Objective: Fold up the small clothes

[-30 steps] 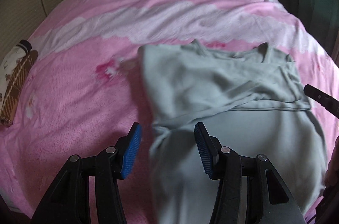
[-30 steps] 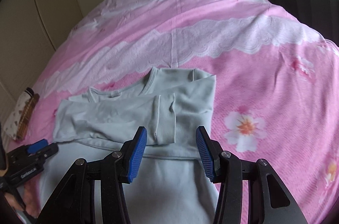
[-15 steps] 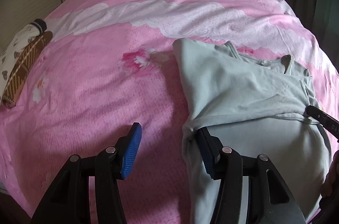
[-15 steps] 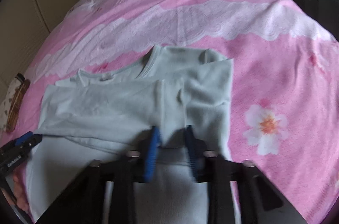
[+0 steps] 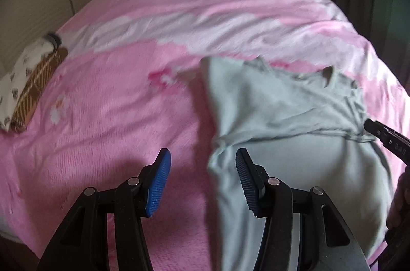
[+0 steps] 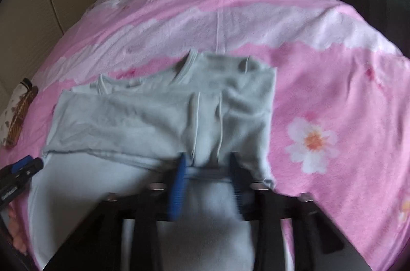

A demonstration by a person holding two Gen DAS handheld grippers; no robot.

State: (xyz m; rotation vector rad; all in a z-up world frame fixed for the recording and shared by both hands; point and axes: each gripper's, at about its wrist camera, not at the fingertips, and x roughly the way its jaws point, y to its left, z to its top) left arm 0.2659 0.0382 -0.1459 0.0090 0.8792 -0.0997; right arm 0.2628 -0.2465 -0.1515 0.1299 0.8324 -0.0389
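— Left tongs point(image 5: 202, 172)?
— Apart, empty, over the pink bed point(image 5: 102, 132); shirt point(image 5: 276, 117) edge just by the right-hand pad.
— Right tongs point(image 6: 207, 176)?
— Blurred; just been opening, pads either side of the folded sleeve cuff point(image 6: 207, 122), no clamp seen.
— Shirt's place?
— Flat on the bed, ahead of both tongs, sleeves folded across.
— Anything else?
— Patterned pouch point(image 5: 28, 81) well off left.

A bedroom: pink floral bedspread point(image 5: 128, 132) fills the view.
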